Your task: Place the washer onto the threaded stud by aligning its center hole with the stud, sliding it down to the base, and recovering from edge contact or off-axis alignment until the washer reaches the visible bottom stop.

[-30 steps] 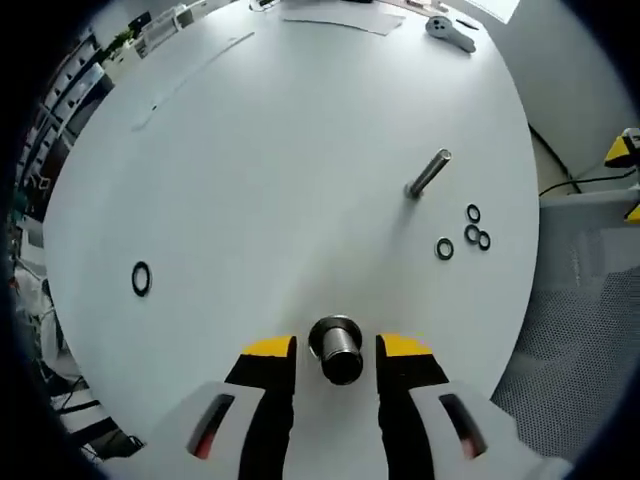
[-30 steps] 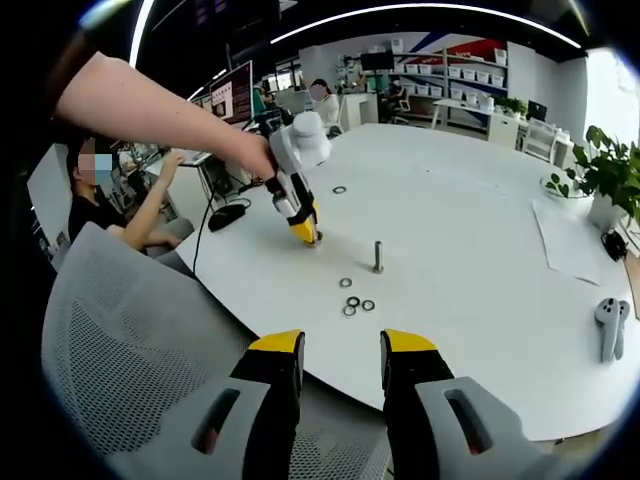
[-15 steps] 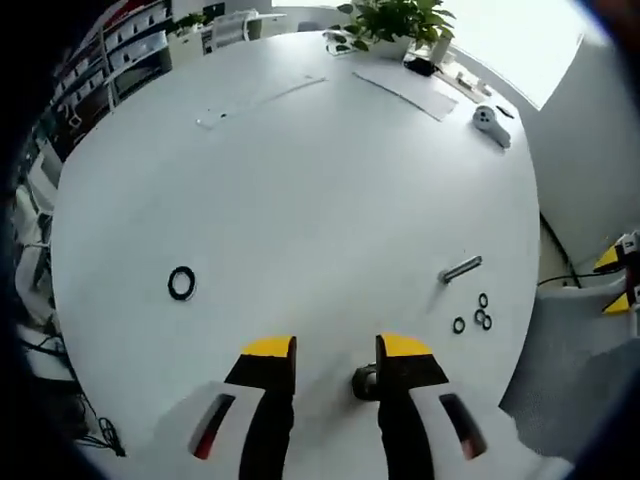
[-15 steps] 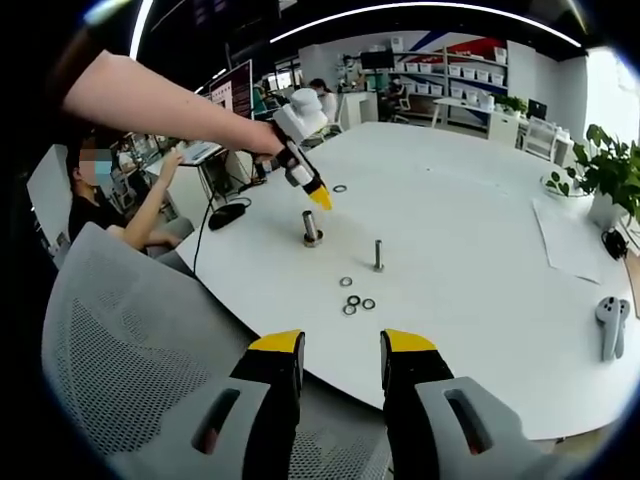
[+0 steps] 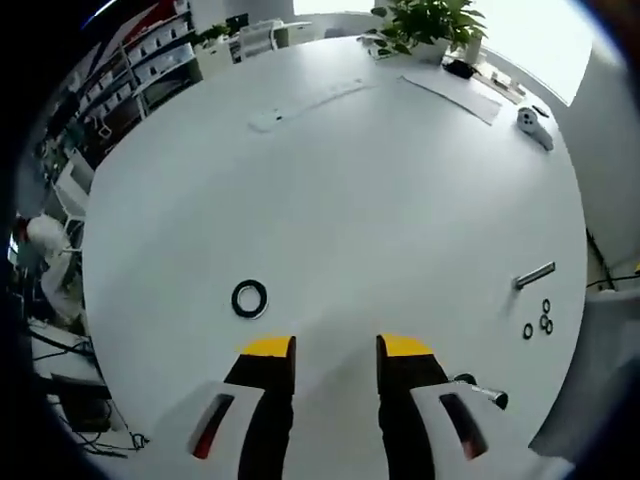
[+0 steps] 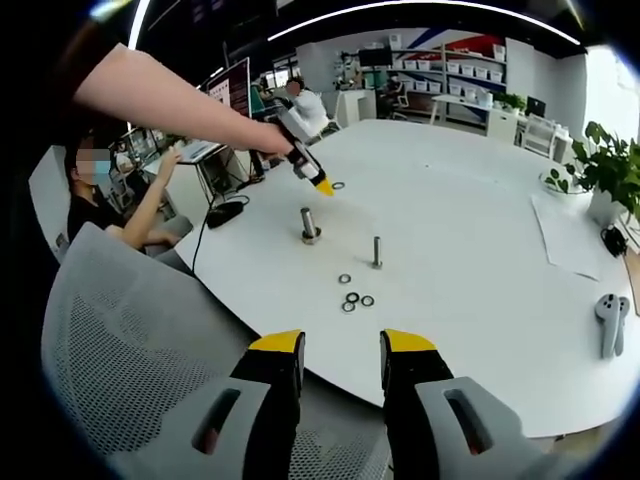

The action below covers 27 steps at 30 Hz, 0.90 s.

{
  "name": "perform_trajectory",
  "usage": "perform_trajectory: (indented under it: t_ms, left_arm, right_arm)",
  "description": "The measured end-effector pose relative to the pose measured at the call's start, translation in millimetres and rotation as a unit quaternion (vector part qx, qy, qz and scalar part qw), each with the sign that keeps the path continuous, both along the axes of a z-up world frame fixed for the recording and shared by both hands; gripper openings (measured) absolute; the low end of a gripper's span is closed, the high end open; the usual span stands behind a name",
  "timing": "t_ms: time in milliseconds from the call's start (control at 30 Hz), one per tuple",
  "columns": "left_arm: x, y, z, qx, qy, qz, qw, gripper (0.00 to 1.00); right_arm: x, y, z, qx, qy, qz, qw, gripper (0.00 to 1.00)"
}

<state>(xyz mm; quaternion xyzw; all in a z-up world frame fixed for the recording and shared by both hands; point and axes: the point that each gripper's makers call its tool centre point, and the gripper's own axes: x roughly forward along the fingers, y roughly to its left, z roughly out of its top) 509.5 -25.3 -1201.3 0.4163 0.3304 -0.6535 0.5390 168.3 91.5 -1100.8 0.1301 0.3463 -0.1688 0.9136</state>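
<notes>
My left gripper [image 5: 336, 350] is open and empty above the white table [image 5: 330, 180]. A lone black washer [image 5: 249, 298] lies just ahead of its left jaw. Behind its right jaw stands a thick stud [image 5: 482, 396]; farther right are a thin threaded stud [image 5: 535, 275] and several washers [image 5: 540, 324]. In the right gripper view a hand holds the left gripper [image 6: 323, 186] beside the lone washer [image 6: 339, 185]. The thick stud [image 6: 310, 225] and thin stud [image 6: 377, 251] stand upright, with several washers [image 6: 355, 298] in front of them. My right gripper [image 6: 342, 350] is open, off the table's near edge.
A grey mesh chair [image 6: 130, 370] stands between my right gripper and the table. A person sits at the left [image 6: 95, 200]. A potted plant [image 6: 610, 170], a sheet of paper [image 6: 575, 240] and a white controller [image 6: 610, 325] lie at the table's far right.
My left gripper has drawn away from the thick stud, which stays upright on the table, and has moved toward the lone washer. My right gripper has held still.
</notes>
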Motion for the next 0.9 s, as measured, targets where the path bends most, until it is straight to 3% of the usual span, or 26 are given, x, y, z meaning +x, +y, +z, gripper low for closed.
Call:
perform_trajectory:
  t_ms: [133,300,400,533,767,800,900]
  left_arm:
    - [20.6,-11,-4.6,-0.007,-0.017,0.015,0.9997,0.32]
    - [52.5,-28,-12.4,-0.013,-0.018,0.043,0.9988,0.35]
    - [51.5,-30,-17.0,-0.015,-0.007,0.072,0.9973,0.36]
    - [68.0,-39,-25.6,-0.022,-0.028,0.075,0.9965,0.36]
    - [63.9,-37,-29.7,-0.015,-0.017,0.092,0.9955,0.31]
    - [71.8,-48,-34.3,-0.012,-0.016,0.091,0.9956,0.3]
    - [75.0,-51,-37.0,-0.012,-0.015,0.09,0.9958,0.28]
  right_arm:
    - [0,1,-0.8,0.001,0.004,0.001,1.0,0.33]
    - [-1,1,-2.9,0.002,0.008,0.002,1.0,0.33]
    - [-1,2,-2.4,0.003,0.007,0.001,1.0,0.33]
    - [-3,-1,-2.0,0.002,0.006,-0.009,0.9999,0.33]
    - [-4,0,-2.8,0.004,0.011,-0.006,0.9999,0.33]
    - [-4,0,-2.6,0.003,0.01,-0.008,0.9999,0.33]
    - [-3,-2,-2.6,0.004,0.008,-0.011,0.9999,0.33]
